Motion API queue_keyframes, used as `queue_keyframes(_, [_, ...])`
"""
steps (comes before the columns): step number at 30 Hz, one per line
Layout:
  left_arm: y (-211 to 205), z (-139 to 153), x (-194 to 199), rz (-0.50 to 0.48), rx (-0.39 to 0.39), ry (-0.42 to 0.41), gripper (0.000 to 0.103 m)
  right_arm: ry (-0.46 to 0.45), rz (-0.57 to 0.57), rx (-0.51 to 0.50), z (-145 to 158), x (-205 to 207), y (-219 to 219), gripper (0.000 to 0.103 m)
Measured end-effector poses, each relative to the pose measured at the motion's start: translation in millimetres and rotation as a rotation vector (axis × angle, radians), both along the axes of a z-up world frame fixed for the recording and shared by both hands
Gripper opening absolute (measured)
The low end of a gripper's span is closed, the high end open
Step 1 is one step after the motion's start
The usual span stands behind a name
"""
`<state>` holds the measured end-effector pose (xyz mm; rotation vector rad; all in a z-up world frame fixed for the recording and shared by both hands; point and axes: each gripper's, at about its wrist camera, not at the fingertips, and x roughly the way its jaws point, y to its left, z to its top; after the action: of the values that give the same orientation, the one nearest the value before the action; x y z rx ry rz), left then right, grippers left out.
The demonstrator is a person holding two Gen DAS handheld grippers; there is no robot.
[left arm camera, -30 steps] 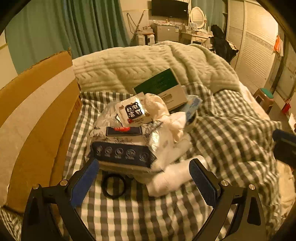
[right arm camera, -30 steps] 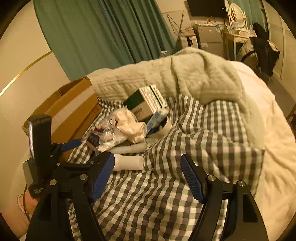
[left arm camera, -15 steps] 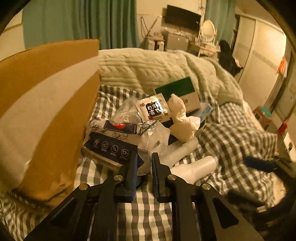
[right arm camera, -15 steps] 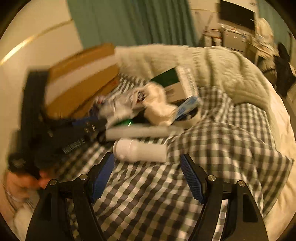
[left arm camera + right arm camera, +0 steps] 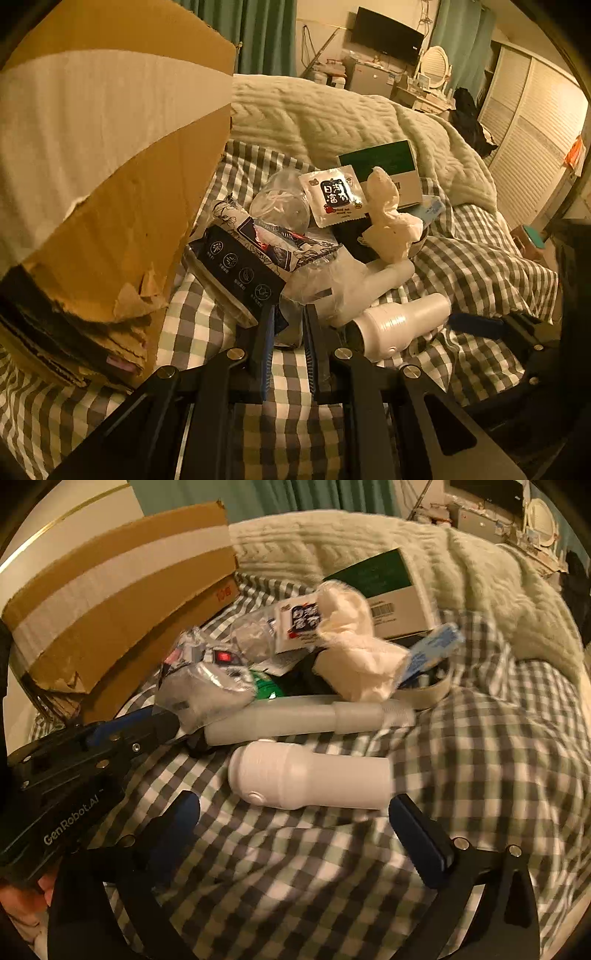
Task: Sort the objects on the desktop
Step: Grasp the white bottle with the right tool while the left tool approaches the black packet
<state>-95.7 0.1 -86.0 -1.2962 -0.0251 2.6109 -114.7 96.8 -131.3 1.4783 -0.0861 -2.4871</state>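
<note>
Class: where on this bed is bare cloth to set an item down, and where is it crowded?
Free: checked cloth right of the white bottle. Crowded: the pile between cardboard box and green-topped carton.

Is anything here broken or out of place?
The cardboard box beside the pile has a torn, ragged lower corner. The clutter is heaped on a checked bed cover, not a desk, and a white bottle lies tipped on its side.
</note>
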Motion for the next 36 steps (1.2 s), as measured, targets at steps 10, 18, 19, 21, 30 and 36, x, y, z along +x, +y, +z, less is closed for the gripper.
queue_keyframes(10, [-3.4, -5.0, 1.3, 0.003, 0.003, -0.001, 0.015, -0.078, -0.041, 0.024, -24.1, -25.6, -11.1, 0.102])
queue_keyframes(18, [-3.9, -5.5, 1.8, 0.004, 0.010, -0.003, 0.015, -0.030, -0.078, 0.057, -20.2, -25.9, -10.6, 0.102])
queue_keyframes(19, [-3.7, -5.7, 1.7, 0.004, 0.010, -0.003, 0.015, -0.022, -0.077, 0.074, -19.5, -27.0, -12.3, 0.102])
queue_keyframes(21, [-3.6, -6.0, 2.1, 0.004, 0.009, -0.004, 0.015, -0.005, -0.061, 0.119, -18.8, -30.9, -17.8, 0.102])
queue_keyframes(30, [-3.3, -7.4, 3.7, 0.006, 0.012, -0.007, 0.015, -0.006, -0.036, 0.147, -26.0, -37.9, -21.7, 0.099])
queue_keyframes(36, [-3.3, -9.0, 3.8, 0.005, 0.014, -0.013, 0.015, 0.011, -0.103, -0.020, -16.1, -22.8, 4.9, 0.077])
